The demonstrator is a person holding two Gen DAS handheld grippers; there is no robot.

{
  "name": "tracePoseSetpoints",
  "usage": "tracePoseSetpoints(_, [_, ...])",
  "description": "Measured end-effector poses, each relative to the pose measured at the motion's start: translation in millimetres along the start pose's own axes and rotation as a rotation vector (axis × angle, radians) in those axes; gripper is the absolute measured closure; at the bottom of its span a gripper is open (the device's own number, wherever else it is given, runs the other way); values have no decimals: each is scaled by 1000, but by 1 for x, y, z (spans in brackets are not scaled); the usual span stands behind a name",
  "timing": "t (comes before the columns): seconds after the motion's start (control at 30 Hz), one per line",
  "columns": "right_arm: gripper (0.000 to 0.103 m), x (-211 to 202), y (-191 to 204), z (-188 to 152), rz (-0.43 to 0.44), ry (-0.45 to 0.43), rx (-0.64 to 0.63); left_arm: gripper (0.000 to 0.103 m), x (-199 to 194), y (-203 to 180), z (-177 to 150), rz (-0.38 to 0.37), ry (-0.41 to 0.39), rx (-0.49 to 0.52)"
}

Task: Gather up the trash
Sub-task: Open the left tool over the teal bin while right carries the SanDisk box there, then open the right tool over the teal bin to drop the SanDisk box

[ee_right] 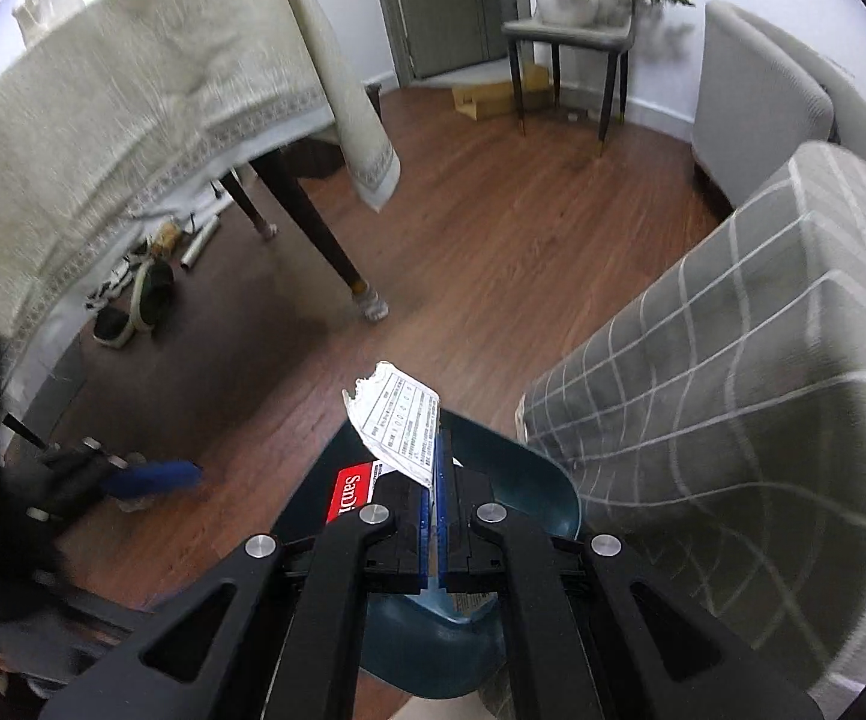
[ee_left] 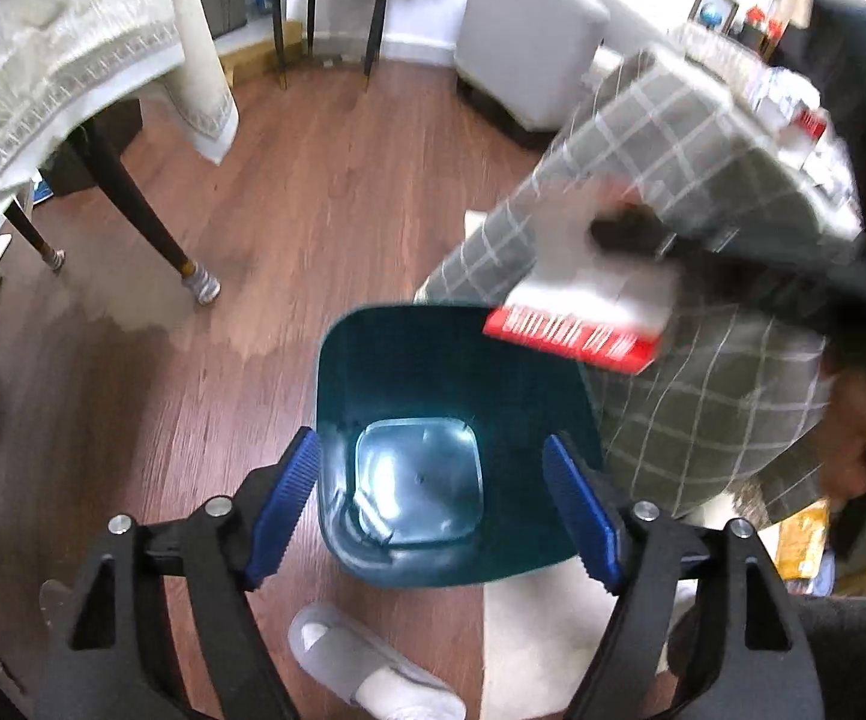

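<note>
Wood floor [ee_left: 336,192], teal bin [ee_left: 451,360] standing open by the checked cushion [ee_right: 733,396]. Right gripper [ee_right: 433,468] clamped on the red-and-white card wrapper [ee_right: 399,420], above the bin mouth. Centre it first, then release (edge could catch the rim). Left gripper [ee_left: 433,480] spread, empty.

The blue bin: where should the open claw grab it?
Grab the bin's near rim wall from above, one finger inside and one outside. It stands upright and open-topped, and is too wide for the left claw to span.
</note>
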State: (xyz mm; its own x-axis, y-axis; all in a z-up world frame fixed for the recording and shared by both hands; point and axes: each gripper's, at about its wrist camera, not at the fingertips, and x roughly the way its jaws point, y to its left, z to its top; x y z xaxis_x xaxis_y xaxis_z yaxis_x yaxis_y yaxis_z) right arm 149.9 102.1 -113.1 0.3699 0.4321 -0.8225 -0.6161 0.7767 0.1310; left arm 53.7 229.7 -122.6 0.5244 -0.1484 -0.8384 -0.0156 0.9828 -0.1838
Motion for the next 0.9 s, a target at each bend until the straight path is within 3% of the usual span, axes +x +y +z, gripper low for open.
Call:
tracePoseSetpoints(0.53, [101, 79, 11, -30, -48, 188, -27, 52, -77, 3, 23, 11, -271, -3])
tracePoseSetpoints(0.9, [101, 113, 3, -66, -107, 325, -49, 54, -113, -9, 31, -8, -385, 12])
